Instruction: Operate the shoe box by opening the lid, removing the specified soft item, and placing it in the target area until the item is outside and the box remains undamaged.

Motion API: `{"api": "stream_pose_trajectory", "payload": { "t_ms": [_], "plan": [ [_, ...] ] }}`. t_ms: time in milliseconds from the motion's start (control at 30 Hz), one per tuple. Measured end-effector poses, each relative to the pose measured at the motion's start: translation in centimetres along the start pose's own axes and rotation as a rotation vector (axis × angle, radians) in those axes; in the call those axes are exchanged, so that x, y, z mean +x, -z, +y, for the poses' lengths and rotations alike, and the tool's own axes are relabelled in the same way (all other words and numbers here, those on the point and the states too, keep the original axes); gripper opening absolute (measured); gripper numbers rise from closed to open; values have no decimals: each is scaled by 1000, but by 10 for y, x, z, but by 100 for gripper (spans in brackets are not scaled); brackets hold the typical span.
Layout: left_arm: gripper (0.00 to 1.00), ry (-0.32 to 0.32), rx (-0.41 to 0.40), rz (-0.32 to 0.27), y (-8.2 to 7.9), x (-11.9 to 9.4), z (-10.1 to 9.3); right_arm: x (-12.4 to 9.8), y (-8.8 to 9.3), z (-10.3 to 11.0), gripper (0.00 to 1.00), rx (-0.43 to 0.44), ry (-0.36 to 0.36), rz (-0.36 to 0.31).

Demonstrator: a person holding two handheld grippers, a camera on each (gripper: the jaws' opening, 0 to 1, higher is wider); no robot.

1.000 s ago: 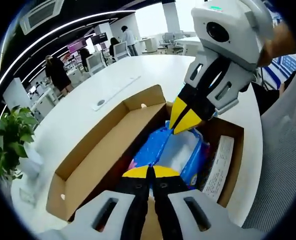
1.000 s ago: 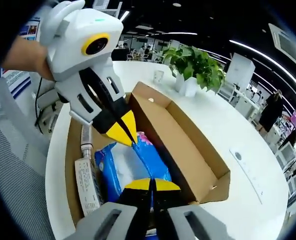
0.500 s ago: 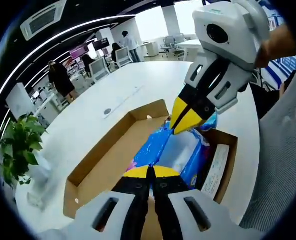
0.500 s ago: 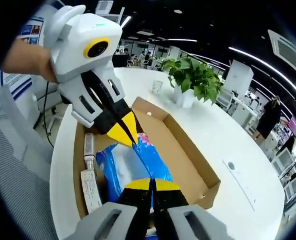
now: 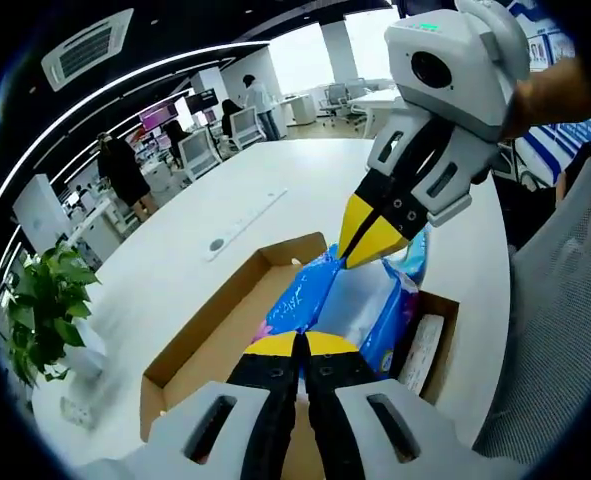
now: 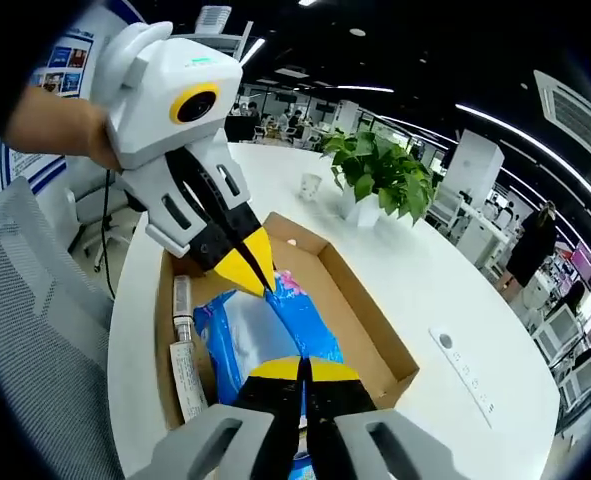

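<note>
A soft blue pack with a clear middle (image 5: pixel 360 300) hangs above the open cardboard shoe box (image 5: pixel 200 345), stretched between both grippers. In the left gripper view my left gripper (image 5: pixel 300 345) is shut on the pack's near end. My right gripper (image 5: pixel 370 245) comes in from the upper right, shut on the far end. In the right gripper view my right gripper (image 6: pixel 303 368) grips the blue pack (image 6: pixel 265 330), and my left gripper (image 6: pixel 250 268) pinches its other end. The shoe box (image 6: pixel 365 315) lies below on the white table, its lid folded out flat.
A white tube-like item (image 6: pixel 185 365) lies along one box wall. A potted plant (image 6: pixel 375 175) and a small cup (image 6: pixel 310 185) stand beyond the box. A white strip (image 5: pixel 245 210) lies on the table. A grey mesh chair (image 6: pixel 35 330) is close by. People stand far back.
Both grippers have risen with the blue pack held between them. The box now looks smaller and lower, and the pack hangs higher above it.
</note>
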State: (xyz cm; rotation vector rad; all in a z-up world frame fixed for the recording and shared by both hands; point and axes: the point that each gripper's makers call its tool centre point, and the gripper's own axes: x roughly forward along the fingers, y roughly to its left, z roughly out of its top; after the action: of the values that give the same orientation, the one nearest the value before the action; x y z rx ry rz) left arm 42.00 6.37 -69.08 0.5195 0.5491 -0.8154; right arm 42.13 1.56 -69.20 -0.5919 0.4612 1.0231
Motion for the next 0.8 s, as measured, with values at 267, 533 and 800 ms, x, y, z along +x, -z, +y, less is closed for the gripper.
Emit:
{"api": "stream_pose_trajectory", "payload": {
  "t_ms": [267, 533, 800],
  "plan": [
    [0, 5, 18, -28, -26, -1, -5, -20, 3, -8, 0, -5, 11, 0],
    [0, 31, 29, -43, -50, 4, -18, -45, 10, -21, 0, 7, 39, 0],
    [0, 62, 42, -53, -72, 18, -33, -66, 25, -33, 0, 16, 67, 19]
  ]
}}
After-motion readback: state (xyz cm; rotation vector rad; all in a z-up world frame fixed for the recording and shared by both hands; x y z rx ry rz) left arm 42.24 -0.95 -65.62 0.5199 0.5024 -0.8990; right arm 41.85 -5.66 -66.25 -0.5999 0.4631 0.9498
